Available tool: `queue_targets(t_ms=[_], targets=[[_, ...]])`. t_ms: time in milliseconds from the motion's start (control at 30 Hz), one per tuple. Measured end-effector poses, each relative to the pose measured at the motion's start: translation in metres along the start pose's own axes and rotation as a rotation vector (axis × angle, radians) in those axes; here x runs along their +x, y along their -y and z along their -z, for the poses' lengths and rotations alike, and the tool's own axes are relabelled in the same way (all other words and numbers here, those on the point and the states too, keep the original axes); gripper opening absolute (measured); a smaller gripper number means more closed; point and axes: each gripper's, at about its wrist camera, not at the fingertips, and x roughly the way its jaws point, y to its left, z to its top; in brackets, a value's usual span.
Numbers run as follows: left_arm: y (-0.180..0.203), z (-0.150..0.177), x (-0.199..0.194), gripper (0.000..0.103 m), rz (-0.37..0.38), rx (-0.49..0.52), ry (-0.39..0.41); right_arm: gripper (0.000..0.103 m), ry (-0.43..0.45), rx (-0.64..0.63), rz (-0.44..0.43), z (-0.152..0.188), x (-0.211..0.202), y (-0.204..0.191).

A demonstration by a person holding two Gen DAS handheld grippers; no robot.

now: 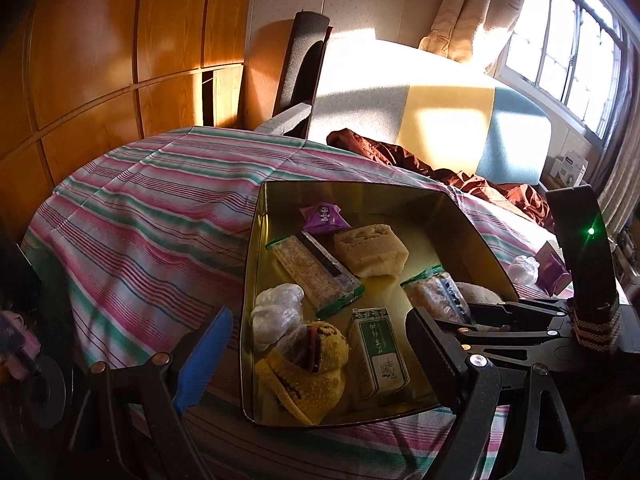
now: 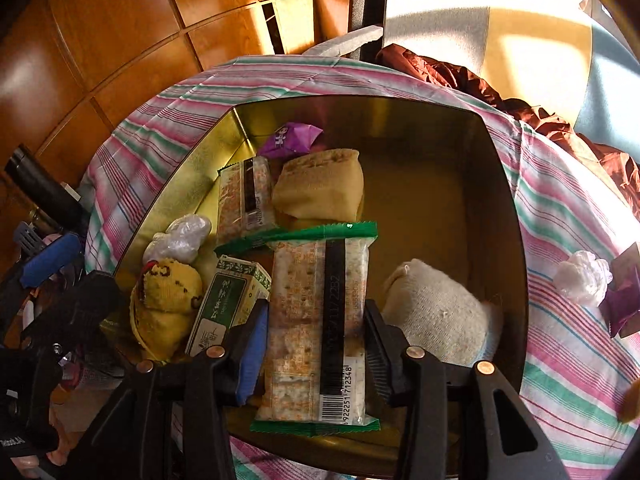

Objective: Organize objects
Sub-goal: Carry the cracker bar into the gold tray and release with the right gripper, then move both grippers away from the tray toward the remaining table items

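The right gripper [image 2: 316, 330] pinches a cracker packet [image 2: 316, 320] over the gold tin [image 2: 508, 216] – six o'clock, ready to drop in – while the left gripper [image 1: 320, 356] gapes empty, wide.

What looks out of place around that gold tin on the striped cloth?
Two things lie outside the gold tin on the striped cloth, to its right: a crumpled white plastic wad and a purple packet. Similar items already sit inside. The right claw holds a cracker pack over the tin.
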Motion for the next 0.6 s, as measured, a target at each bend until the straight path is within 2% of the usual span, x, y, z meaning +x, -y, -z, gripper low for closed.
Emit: queue_targets(t_ms=[100,333,600], targets=[[0.0,0.001,0.001,0.089,-0.003,0.001,-0.003,0.05,0.006,0.009,-0.006,0.003,-0.003,0.002],[0.005,0.003,0.0,0.089,-0.007,0.013,-0.004,0.05,0.072,0.019,0.009,0.005,-0.031,0.013],[0.016,0.004,-0.001,0.089,-0.003,0.04,-0.007,0.059,0.127,0.061,0.087,0.011,-0.058,0.044]])
